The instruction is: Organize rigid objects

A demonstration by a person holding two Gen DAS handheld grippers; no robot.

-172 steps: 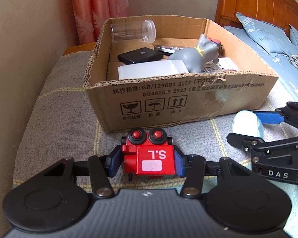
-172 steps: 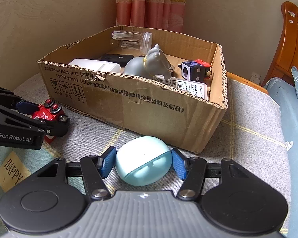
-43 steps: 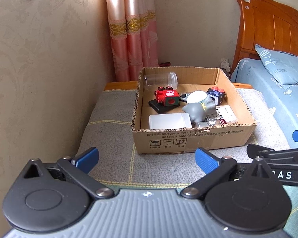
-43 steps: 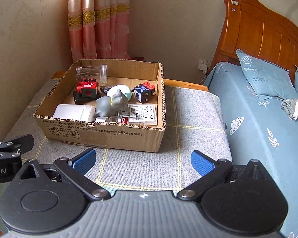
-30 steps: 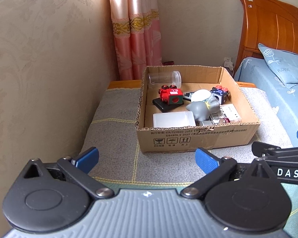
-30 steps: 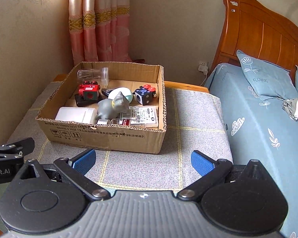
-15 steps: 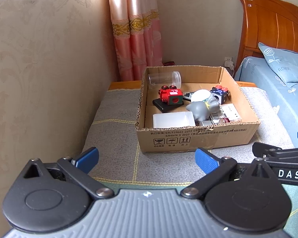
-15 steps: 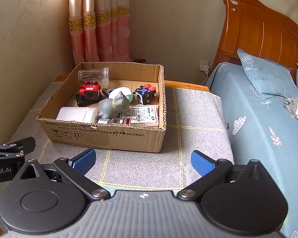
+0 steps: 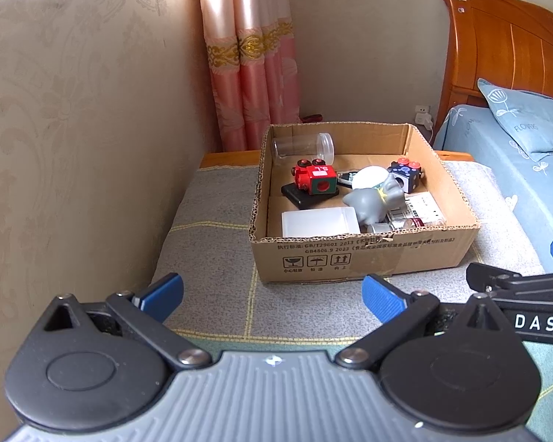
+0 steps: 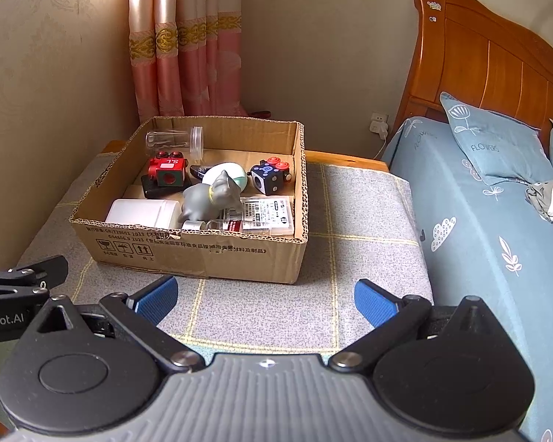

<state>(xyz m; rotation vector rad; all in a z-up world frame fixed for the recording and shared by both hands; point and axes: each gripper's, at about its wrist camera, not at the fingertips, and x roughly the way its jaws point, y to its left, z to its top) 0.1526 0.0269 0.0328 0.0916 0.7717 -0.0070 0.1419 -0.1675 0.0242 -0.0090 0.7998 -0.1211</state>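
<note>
Grey blanket (image 10: 365,221) carried the cardboard box (image 10: 210,254) near its far edge. Both the left hand-held gripper (image 9: 272,296) and right hand-held gripper (image 10: 265,294) sat wide apart, empty. Red toy (image 10: 167,173) was inside.

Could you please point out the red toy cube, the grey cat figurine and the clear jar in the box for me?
red toy cube (image 10: 167,172), right wrist view, top face.
grey cat figurine (image 10: 206,200), right wrist view, body.
clear jar (image 9: 298,146), left wrist view, side wall.
</note>
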